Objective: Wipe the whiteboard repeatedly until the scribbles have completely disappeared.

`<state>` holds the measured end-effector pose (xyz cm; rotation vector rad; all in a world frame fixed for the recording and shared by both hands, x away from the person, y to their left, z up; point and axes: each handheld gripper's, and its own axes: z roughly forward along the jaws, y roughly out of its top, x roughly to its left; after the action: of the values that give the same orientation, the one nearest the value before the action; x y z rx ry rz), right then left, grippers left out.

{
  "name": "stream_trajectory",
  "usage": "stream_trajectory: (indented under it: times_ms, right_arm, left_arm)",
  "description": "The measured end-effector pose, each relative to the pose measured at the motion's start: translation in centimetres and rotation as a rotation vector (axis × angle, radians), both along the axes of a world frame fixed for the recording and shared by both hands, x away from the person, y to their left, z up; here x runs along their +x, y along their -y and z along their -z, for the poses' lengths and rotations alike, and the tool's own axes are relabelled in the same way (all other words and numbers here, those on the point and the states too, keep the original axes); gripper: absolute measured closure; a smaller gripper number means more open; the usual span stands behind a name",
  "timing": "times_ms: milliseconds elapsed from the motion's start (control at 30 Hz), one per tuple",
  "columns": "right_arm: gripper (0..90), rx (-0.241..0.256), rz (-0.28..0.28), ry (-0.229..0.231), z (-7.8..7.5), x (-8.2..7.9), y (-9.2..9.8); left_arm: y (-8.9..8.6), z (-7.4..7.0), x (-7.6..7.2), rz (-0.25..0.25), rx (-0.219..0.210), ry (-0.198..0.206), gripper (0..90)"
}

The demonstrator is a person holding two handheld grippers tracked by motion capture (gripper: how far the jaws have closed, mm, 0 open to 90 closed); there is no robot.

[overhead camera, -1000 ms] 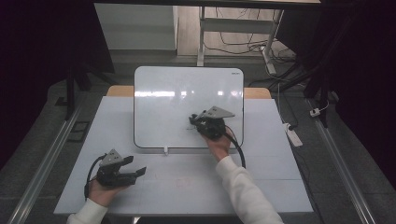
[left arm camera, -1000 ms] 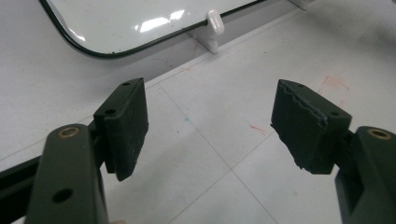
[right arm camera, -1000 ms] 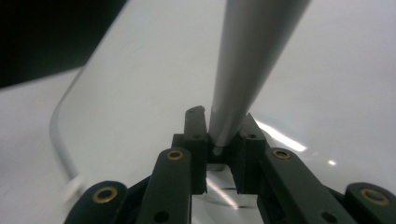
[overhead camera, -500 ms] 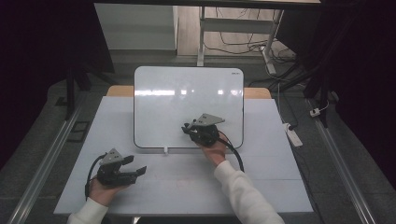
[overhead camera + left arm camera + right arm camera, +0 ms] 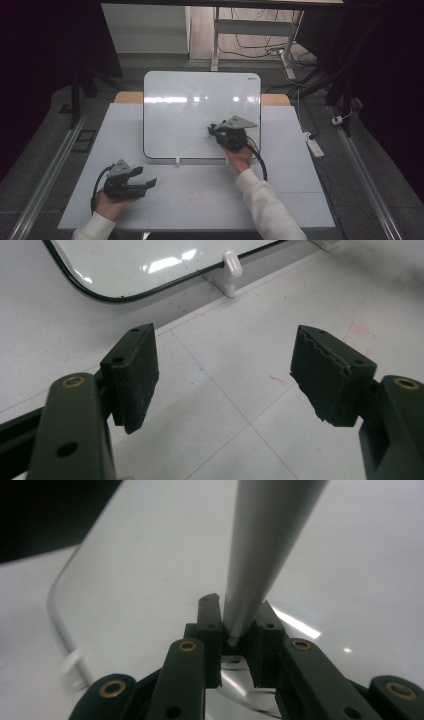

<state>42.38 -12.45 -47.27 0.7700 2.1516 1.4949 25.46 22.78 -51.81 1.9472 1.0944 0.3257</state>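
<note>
A white whiteboard (image 5: pixel 200 100) lies on the far half of the table, its glossy face (image 5: pixel 350 570) also under my right gripper. My right gripper (image 5: pixel 214 131) hovers over the board's lower right part. It (image 5: pixel 239 611) is shut on a pale grey marker (image 5: pixel 265 545), which runs up and away from the jaws; its tip is hidden. My left gripper (image 5: pixel 149 184) rests low over the table's near left. It (image 5: pixel 225 375) is open with nothing between its pads, and the board's dark-edged near corner (image 5: pixel 150 262) lies beyond it.
A small white clip (image 5: pixel 177 161) sits at the board's near edge, also shown as a white clip (image 5: pixel 232 264). Pale table sheet (image 5: pixel 200 200) spreads between both hands, with faint red marks (image 5: pixel 357 330). A power strip (image 5: pixel 312 142) lies off the table's right side.
My right gripper with the marker slid left and nearer, then back right a little, over the board. My left gripper has stayed put and open.
</note>
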Motion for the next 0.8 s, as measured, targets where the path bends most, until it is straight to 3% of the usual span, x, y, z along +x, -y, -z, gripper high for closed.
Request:
stream_trajectory:
  times_ms: [67, 133, 200, 333, 467, 500, 533, 667, 733, 800]
  right_arm:
    - [78.2, -0.009, -0.039, -0.020, 0.6, -0.5, -0.9]
    - [78.2, -0.060, -0.102, -0.012, 1.3, -1.3, -2.2]
    - [78.2, -0.075, -0.102, -0.003, 1.1, -1.2, -1.9]
    - [78.2, 0.003, -0.001, -0.003, 0.3, -0.3, 0.8]
    - [78.2, -0.008, -0.033, -0.007, 1.0, -1.0, -0.4]
    - [78.2, -0.053, -0.071, 0.010, 1.4, -1.6, -1.4]
    - [78.2, -0.066, -0.073, 0.014, 1.3, -1.5, -1.2]
    - [78.2, 0.011, 0.038, 0.016, 0.2, -0.4, 1.8]
    - [78.2, 0.034, 0.042, 0.011, 0.3, -0.3, 1.8]
    - [78.2, 0.025, 0.025, 0.008, 0.4, -0.4, 1.3]
  left_arm:
    - [0.0, 0.1, 0.1, -0.002, 0.001, -0.003, 28.2]
    - [0.1, 0.1, 0.2, 0.001, 0.005, -0.007, 28.2]
    - [0.1, 0.1, 0.1, -0.001, 0.006, -0.005, 28.2]
    - [0.0, 0.0, 0.0, -0.004, 0.001, 0.001, 28.2]
    - [0.0, 0.1, 0.2, -0.005, 0.000, -0.005, 28.2]
    - [0.0, 0.1, 0.2, -0.001, 0.002, -0.005, 28.2]
    - [0.1, 0.1, 0.2, -0.001, 0.004, -0.004, 28.2]
    - [0.0, 0.0, 0.1, -0.004, 0.002, 0.000, 28.2]
    - [0.0, 0.0, 0.1, -0.005, -0.001, 0.000, 28.2]
    - [0.0, 0.1, 0.1, -0.006, 0.000, -0.002, 28.2]
